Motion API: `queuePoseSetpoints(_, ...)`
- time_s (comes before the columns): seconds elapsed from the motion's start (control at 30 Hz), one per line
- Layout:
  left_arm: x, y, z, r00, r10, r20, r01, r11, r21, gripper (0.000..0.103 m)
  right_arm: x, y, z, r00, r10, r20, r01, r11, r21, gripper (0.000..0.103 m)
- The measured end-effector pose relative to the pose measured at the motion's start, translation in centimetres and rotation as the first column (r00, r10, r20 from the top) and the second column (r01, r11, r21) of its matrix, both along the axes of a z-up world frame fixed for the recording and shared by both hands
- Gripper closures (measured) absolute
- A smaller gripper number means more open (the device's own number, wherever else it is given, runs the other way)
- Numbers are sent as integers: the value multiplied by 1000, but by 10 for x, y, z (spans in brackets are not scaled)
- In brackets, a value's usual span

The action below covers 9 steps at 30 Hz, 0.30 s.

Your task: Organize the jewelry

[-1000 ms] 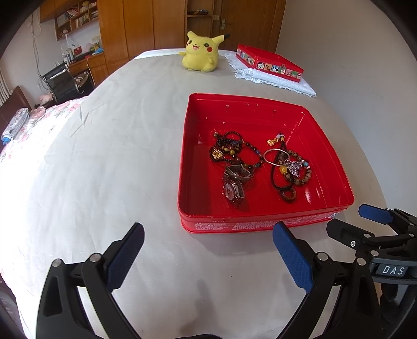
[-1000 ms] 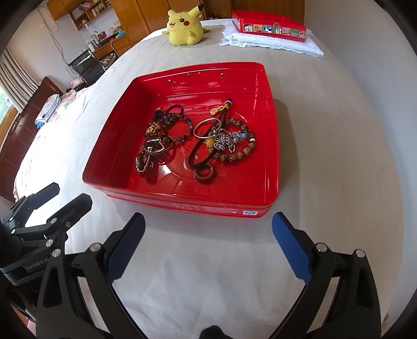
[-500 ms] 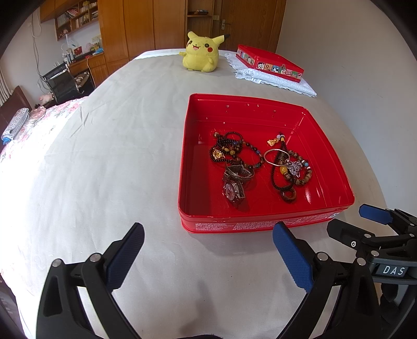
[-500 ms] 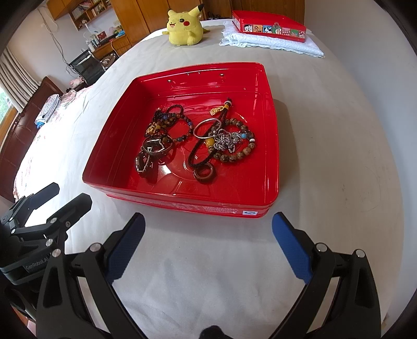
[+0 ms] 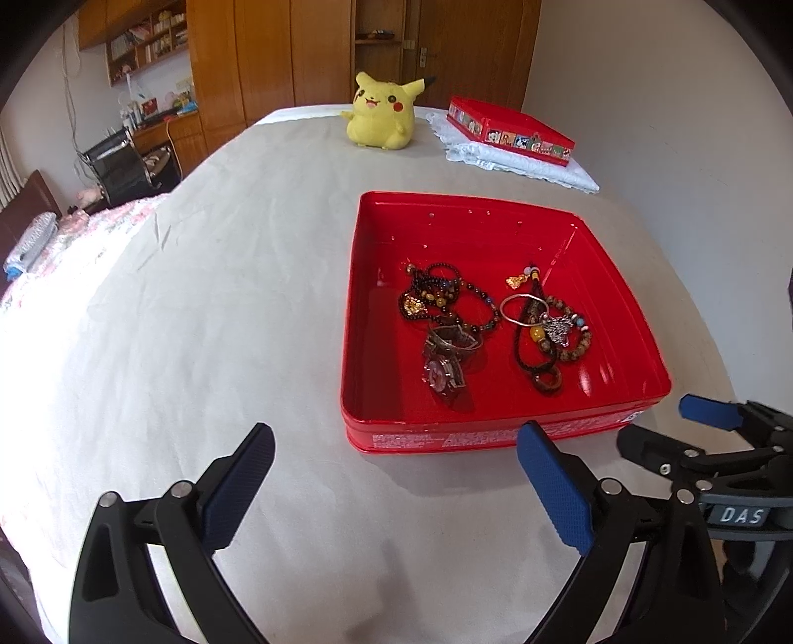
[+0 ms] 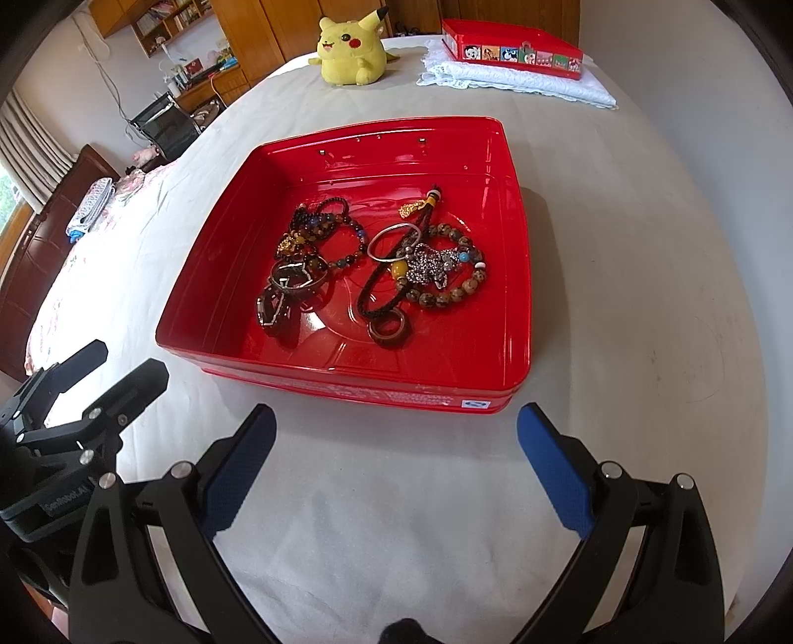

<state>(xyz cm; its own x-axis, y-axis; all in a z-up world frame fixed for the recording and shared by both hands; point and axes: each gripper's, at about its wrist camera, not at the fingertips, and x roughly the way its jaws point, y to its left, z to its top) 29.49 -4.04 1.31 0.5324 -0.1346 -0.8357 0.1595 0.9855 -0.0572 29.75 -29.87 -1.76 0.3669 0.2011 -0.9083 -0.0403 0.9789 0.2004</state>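
Note:
A red tray (image 5: 376, 426) (image 6: 515, 208) lies on the white bedsheet and holds a jewelry pile: dark bead bracelets (image 5: 436, 297) (image 6: 317, 233), a wristwatch (image 5: 443, 366) (image 6: 277, 307), a silver bangle (image 5: 520, 309) (image 6: 394, 242), a brown bead bracelet (image 5: 577, 347) (image 6: 456, 292) and a black cord with a ring (image 5: 545, 381) (image 6: 389, 329). My left gripper (image 5: 396, 483) (image 6: 106, 374) is open and empty, just before the tray's near left edge. My right gripper (image 6: 394, 465) (image 5: 674, 421) is open and empty, before the tray's near right edge.
A yellow Pikachu plush (image 5: 381, 111) (image 6: 352, 49) sits at the bed's far end. A red tin box (image 5: 510, 129) (image 6: 510, 47) rests on a folded white cloth (image 6: 515, 84) beside it. A wall runs along the right; furniture stands at the far left.

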Motion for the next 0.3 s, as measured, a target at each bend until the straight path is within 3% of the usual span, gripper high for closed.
queuePoseSetpoints(0.3,3,2,-5,999,22,-28,-21,1000,7,4,-1,-1,0,1000,-3,0,3,1000,-2,6)
